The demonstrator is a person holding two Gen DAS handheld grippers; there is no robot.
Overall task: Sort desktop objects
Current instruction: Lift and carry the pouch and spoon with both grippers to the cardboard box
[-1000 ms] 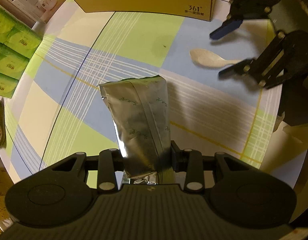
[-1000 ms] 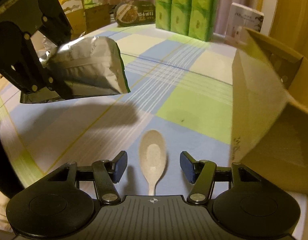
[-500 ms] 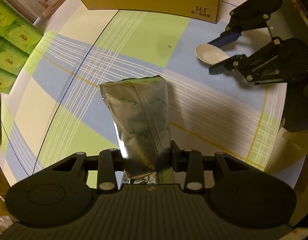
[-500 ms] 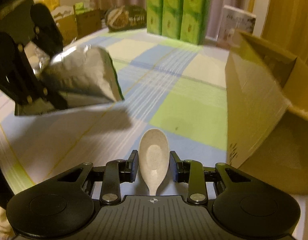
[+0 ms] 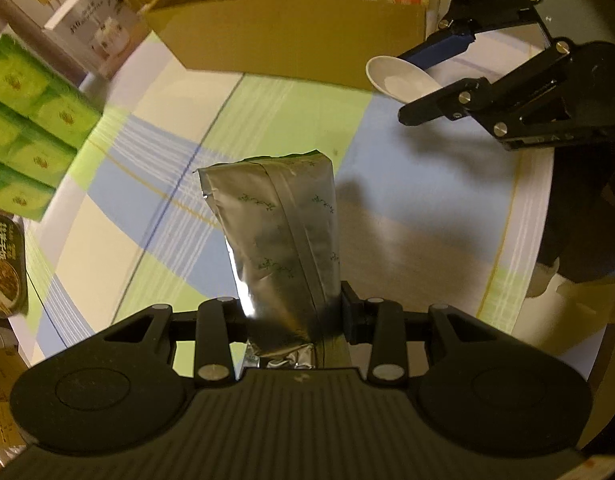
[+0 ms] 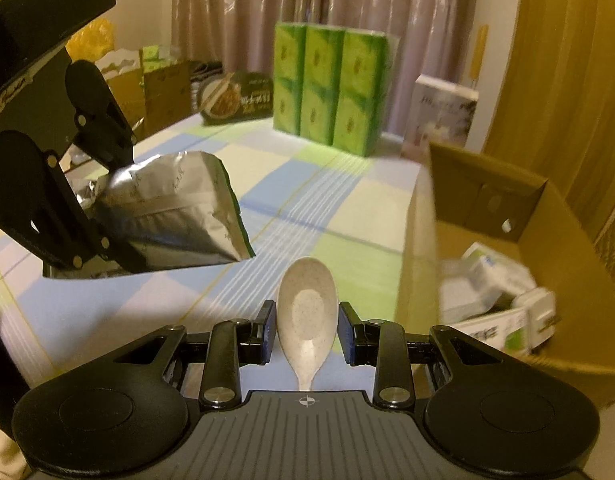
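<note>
We have the left gripper (image 5: 293, 316) clamped on the lower end of a silver pouch (image 5: 281, 236), which sticks up and away from the jaws, clear of the checked cloth (image 5: 427, 208) below it. From the right wrist view the same pouch (image 6: 167, 220) hangs in the left gripper (image 6: 103, 196) left of the box (image 6: 487, 216), tilted, with its free end pointing toward the box.

Our right gripper (image 6: 306, 332) is closed narrowly on a pale speckled spoon (image 6: 307, 312); both pads press the sides of its bowl, and the handle runs back toward the camera. The spoon is lifted off the cloth (image 6: 315, 200), just left of the box's near wall. In the left wrist view the spoon (image 5: 399, 80) sits between the right gripper's fingers (image 5: 439, 100), right at the front edge of the box (image 5: 291, 36).

The box is open, with white and green packets (image 6: 495, 304) lying inside. Beyond the box's left side stand green packs (image 6: 331, 84), a white carton (image 6: 439, 120) next to them, and a round food tub (image 6: 235, 100) further left.
</note>
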